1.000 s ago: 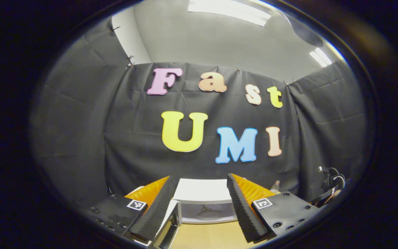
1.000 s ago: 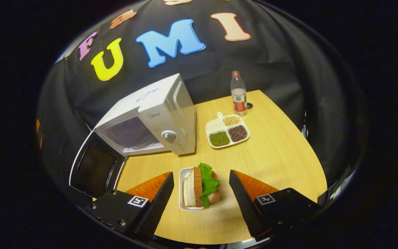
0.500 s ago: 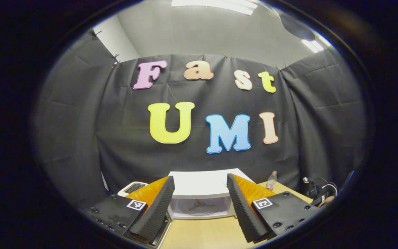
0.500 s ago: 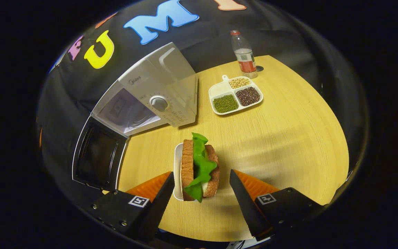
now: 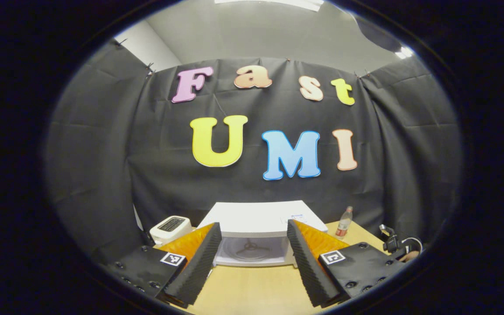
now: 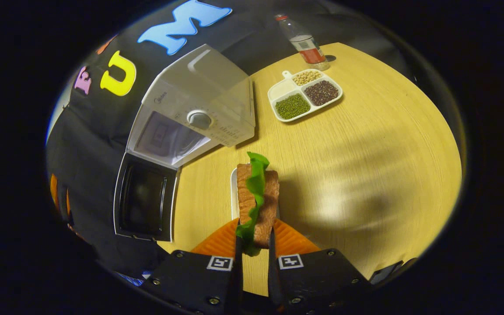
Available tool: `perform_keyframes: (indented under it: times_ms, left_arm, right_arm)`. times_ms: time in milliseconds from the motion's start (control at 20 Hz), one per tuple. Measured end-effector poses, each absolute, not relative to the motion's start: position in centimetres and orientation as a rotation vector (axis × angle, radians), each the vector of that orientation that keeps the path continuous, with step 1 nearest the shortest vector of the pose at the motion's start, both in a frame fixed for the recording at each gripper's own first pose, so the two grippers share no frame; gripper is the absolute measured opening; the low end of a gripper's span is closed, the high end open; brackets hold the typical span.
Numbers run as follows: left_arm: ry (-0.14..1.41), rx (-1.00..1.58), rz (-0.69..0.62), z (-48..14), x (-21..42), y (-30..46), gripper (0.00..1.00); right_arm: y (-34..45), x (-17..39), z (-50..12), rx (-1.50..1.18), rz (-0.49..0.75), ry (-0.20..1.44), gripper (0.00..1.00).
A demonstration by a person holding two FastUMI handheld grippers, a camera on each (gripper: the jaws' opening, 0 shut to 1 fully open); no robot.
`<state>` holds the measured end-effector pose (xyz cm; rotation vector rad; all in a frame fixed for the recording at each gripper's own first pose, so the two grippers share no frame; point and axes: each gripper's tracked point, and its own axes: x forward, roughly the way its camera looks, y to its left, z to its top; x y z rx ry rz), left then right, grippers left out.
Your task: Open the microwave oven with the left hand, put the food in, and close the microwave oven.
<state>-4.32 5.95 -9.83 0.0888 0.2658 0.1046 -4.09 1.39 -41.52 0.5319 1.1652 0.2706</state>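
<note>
Two grippers: each shows at the bottom of its own view, over a wooden table point(image 6: 365, 144).
Right gripper point(image 6: 254, 258): fingers drawn close together, one pressing on each side of the near end of the sandwich point(image 6: 258, 197).
Sandwich: two bread slices on edge with a green lettuce leaf between them, running straight away from the fingers; its far end sits over a small white tray point(image 6: 233, 192) on the table. Whether it still touches the tray cannot be told.
Left gripper point(image 5: 252, 258): fingers spread wide with nothing between them, held above the near table edge and pointed at the microwave's front.
Microwave point(image 6: 199, 109): white, standing on the table to the left of and beyond the sandwich in the right gripper view.
Door point(image 6: 145, 203): dark-windowed, swung fully open to the left and hanging past the table edge.
Cavity point(image 5: 252, 251): open and lit, framed between the left gripper's fingers, with the turntable hub visible on its floor.
Sandwich to microwave: apart, the sandwich lying near the front right corner of the oven, outside the cavity.
Divided dish point(image 6: 305, 92): white, with green, dark and pale beans, right of the microwave.
Bottle point(image 6: 302, 41): clear with a red label, upright behind the dish, near the far table edge.
</note>
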Motion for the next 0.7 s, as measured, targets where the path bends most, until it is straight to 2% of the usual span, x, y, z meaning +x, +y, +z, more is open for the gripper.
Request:
perform_keyframes:
  times_ms: [250, 700]
  left_arm:
    - [0.242, 0.086, 0.062, -8.9, -4.1, 5.8, 0.96]
    - [0.183, 0.032, -0.044, -7.0, -3.7, 10.5, 0.95]
  right_arm:
    - [1.5, -3.9, -39.6, 0.524, 0.274, 1.107, 0.23]
    - [6.5, -3.2, -32.2, 0.753, 0.263, 0.906, 0.23]
